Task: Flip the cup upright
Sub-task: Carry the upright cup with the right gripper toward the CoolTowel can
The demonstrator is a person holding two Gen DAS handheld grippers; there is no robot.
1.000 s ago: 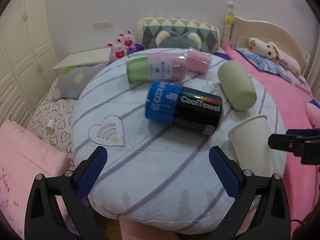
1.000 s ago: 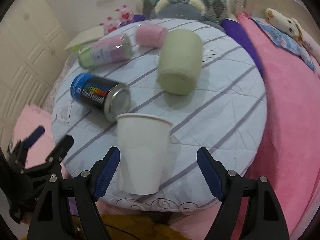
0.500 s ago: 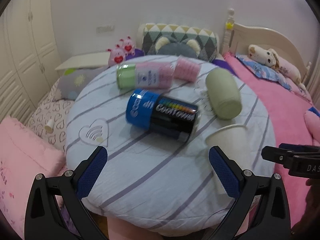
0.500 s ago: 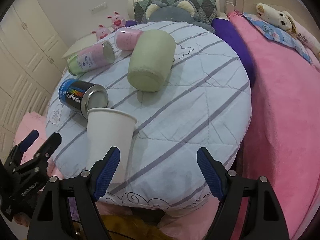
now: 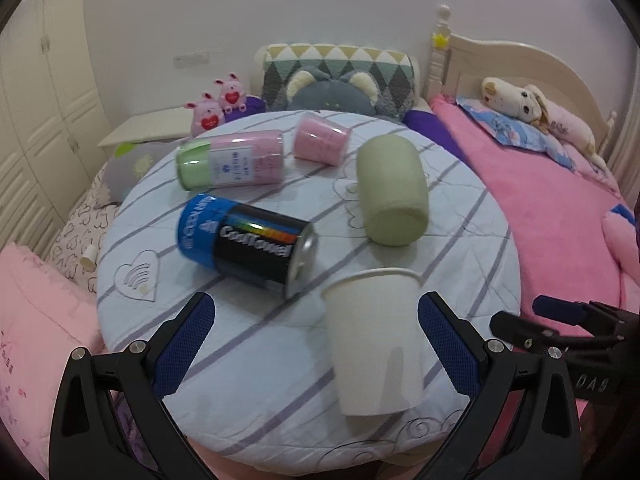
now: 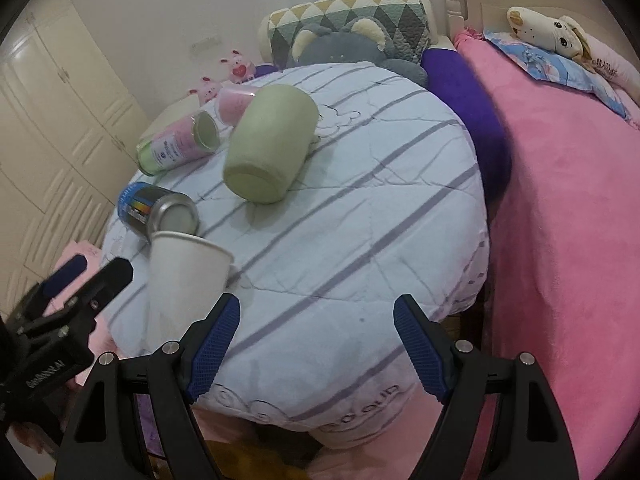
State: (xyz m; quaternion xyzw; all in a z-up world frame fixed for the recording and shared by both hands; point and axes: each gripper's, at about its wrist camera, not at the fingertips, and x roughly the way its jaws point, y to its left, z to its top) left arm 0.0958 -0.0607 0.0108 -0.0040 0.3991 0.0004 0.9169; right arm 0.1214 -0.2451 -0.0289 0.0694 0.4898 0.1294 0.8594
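The white paper cup (image 5: 374, 344) stands upright, mouth up, near the front edge of the round quilted counter (image 5: 472, 240), low and right of centre in the left wrist frame. A second ago it sat off at that frame's right edge; now it has slid in between the left tongs' (image 5: 316, 344) blue pads, closer to the right-hand one, so that view has swung toward it. The left tongs are spread wide, gripping nothing.

In the right wrist view the move runs the other way: the cup (image 6: 186, 276), a second back framed squarely between the right tongs (image 6: 316, 344), now sits left of them, beside the left-hand pad. They too gape, nothing in their grip, and they have pulled clear.

With the rim up and both tongs clear, the flip looks done. Just behind the cup lies the CoolTowel can (image 5: 248, 246), then the green roll (image 5: 390, 190), the pink-and-green canister (image 5: 230, 164) and pink cup (image 5: 322, 140).
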